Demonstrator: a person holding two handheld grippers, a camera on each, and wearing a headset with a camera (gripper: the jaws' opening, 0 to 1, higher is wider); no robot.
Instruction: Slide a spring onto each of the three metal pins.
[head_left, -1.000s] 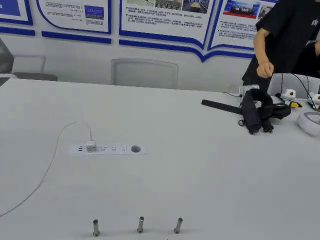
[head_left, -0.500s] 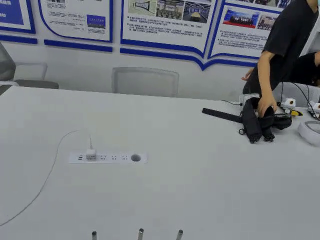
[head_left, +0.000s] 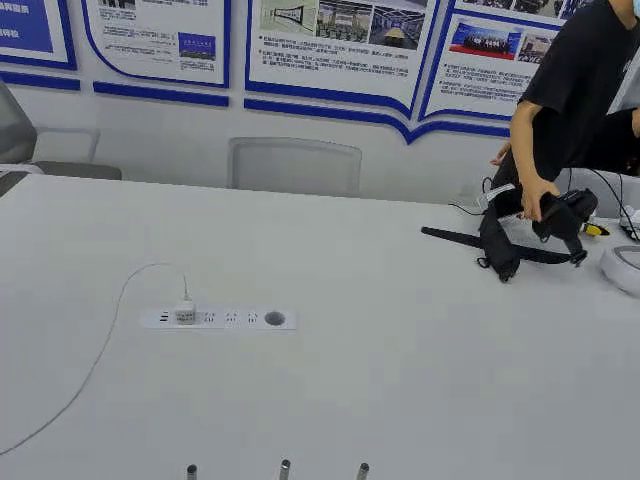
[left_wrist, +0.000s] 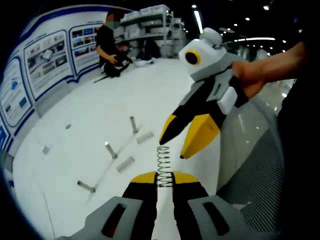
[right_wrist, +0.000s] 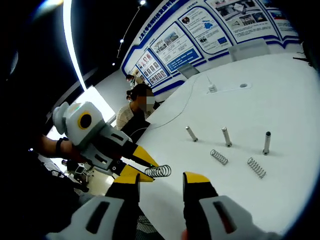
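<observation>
Three upright metal pins stand in a row at the bottom edge of the head view, all bare. My left gripper is shut on a spring that stands up between its yellow tips, held above the table edge. The same pins lie beyond it. My right gripper is open, its jaws on either side of that spring without closing on it. It enters the left gripper view as the right gripper. Two more springs lie flat on the white table in front of the pins.
A white power strip with a plugged-in charger and its cable sits mid-table. At the far right a person handles a black headset. An empty chair stands behind the table. Another person sits at the near side.
The head camera has tilted up, so the pins sit lower in the picture. The person at the far right has picked up the black headset and shifted it.
</observation>
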